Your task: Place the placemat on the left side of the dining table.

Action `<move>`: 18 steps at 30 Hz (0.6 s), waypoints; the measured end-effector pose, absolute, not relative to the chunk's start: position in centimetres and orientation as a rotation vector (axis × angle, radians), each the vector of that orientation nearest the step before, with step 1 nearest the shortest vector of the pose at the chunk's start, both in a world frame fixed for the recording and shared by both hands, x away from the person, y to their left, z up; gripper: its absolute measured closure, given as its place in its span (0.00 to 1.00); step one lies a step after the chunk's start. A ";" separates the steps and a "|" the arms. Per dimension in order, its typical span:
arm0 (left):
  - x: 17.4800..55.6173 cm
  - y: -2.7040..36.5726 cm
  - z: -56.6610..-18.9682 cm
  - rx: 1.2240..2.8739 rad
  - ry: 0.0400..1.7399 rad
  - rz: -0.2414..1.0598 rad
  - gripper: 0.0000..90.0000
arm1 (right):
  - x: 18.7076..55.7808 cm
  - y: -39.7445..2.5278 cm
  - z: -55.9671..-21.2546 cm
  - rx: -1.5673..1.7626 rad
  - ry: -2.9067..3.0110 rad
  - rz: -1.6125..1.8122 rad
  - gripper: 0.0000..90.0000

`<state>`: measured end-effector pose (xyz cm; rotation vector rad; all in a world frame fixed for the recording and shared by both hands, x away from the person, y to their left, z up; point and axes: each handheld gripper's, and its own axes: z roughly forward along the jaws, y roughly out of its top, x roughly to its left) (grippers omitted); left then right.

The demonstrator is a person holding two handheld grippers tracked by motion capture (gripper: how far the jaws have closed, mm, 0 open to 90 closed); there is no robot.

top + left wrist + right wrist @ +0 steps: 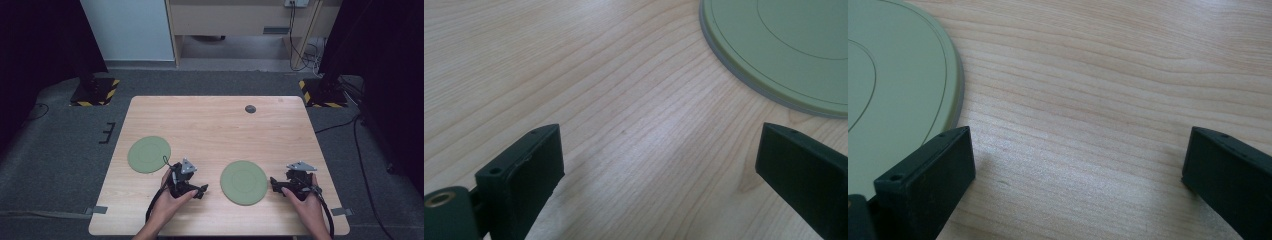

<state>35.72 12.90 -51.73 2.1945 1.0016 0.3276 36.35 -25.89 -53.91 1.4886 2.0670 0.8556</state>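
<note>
Two green discs are lying flat on the wooden table [215,125], and the one that matters is sitting in the lower middle of the high view, between the two grippers. That near disc [244,182] is lying to the right of the left gripper [202,190] and to the left of the right gripper [274,181], with the right one looking slightly closer to its rim. In the left gripper view the disc [789,45] is filling the upper right corner, off to the side of the open gap rather than inside it. In the right gripper view the disc [893,90] is occupying the upper left, its edge running just beside the left-hand jaw. Both grippers are standing released, jaws wide apart with bare wood between them. Being round, the disc is offering no long axis, so any approach would likely have to slide a jaw under its thin rim. The far disc [149,154] is resting in the left middle of the high view, behind the left hand [170,200].
</note>
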 end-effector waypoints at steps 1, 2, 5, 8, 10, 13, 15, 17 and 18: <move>35.7 12.8 -51.8 2.192 1.003 0.326 0.05 | 36.3 -25.9 -53.9 1.488 2.067 0.856 0.01; 35.8 12.6 -51.8 2.194 1.003 0.326 0.05 | 36.3 -25.9 -53.9 1.488 2.067 0.856 0.01; 35.8 12.2 -52.1 2.207 0.997 0.327 0.05 | 36.3 -25.9 -53.9 1.489 2.067 0.855 0.01; 35.9 11.8 -52.3 2.216 0.995 0.327 0.05 | 36.3 -25.9 -53.9 1.488 2.068 0.855 0.01; 36.0 11.5 -52.5 2.219 0.993 0.323 0.05 | 36.3 -25.9 -53.9 1.488 2.068 0.856 0.01; 36.1 11.1 -52.8 2.226 0.994 0.315 0.05 | 36.3 -25.9 -53.9 1.489 2.068 0.856 0.01; 36.1 10.9 -53.0 2.229 0.990 0.324 0.03 | 36.3 -25.9 -53.9 1.488 2.068 0.856 0.01; 36.1 10.7 -53.1 2.234 0.985 0.342 0.03 | 36.3 -25.9 -53.9 1.488 2.068 0.856 0.01; 36.1 10.6 -53.1 2.230 0.986 0.343 0.03 | 36.3 -25.9 -53.9 1.488 2.068 0.856 0.01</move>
